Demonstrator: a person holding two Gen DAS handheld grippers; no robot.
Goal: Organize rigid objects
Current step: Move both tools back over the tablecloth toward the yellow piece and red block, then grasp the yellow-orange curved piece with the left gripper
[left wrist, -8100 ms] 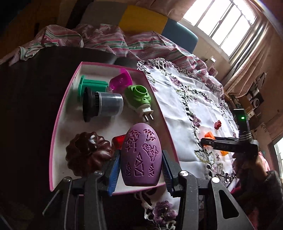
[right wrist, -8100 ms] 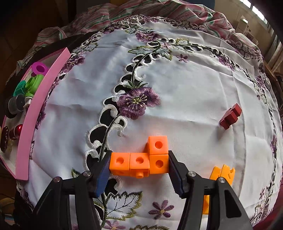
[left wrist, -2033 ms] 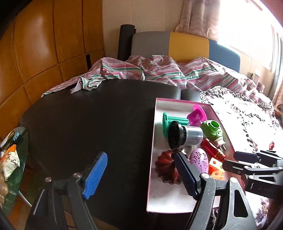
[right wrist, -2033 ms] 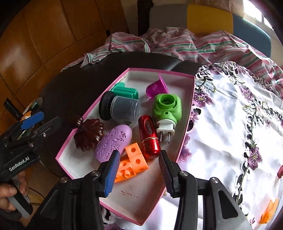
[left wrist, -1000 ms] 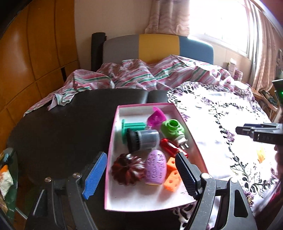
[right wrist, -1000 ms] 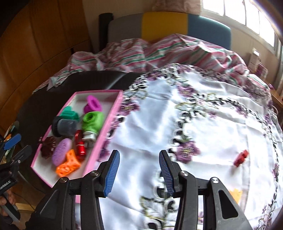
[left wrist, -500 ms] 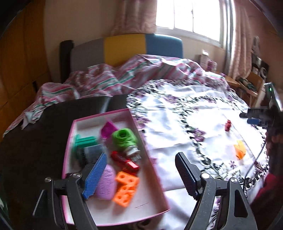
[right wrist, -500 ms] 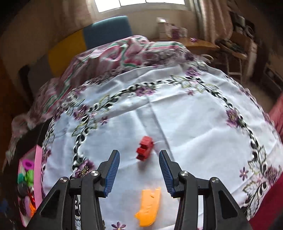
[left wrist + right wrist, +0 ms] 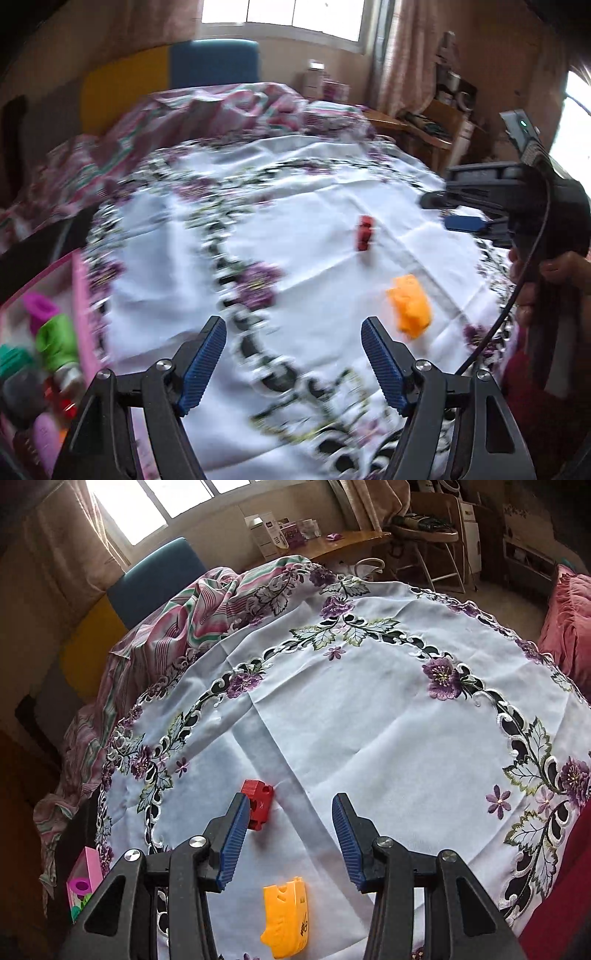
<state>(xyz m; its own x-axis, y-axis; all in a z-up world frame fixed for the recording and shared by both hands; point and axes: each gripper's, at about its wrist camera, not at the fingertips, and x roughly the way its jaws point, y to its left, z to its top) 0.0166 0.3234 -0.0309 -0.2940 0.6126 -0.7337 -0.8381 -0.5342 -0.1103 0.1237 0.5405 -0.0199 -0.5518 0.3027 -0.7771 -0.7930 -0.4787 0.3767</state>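
A small red block [image 9: 258, 804] and an orange plastic piece [image 9: 286, 915] lie on the embroidered white tablecloth [image 9: 369, 720]. My right gripper [image 9: 288, 834] hangs open over the cloth, its left finger just in front of the red block, nothing between the jaws. In the blurred left wrist view, my left gripper [image 9: 293, 360] has its jaws closing on nothing above the cloth, short of the red block [image 9: 365, 233] and the orange piece [image 9: 410, 305]. The right gripper [image 9: 461, 212] shows at the right edge there, held by a hand.
The pink-rimmed tray [image 9: 83, 295] with several sorted objects sits at the left table edge; its corner [image 9: 86, 871] shows in the right wrist view. A striped cloth [image 9: 192, 620] is bunched at the far side. A wooden shelf and a chair stand beyond.
Both grippers have swung right from the tray toward the open cloth. The red block and orange piece now lie close before the right gripper. The left jaws have narrowed slightly.
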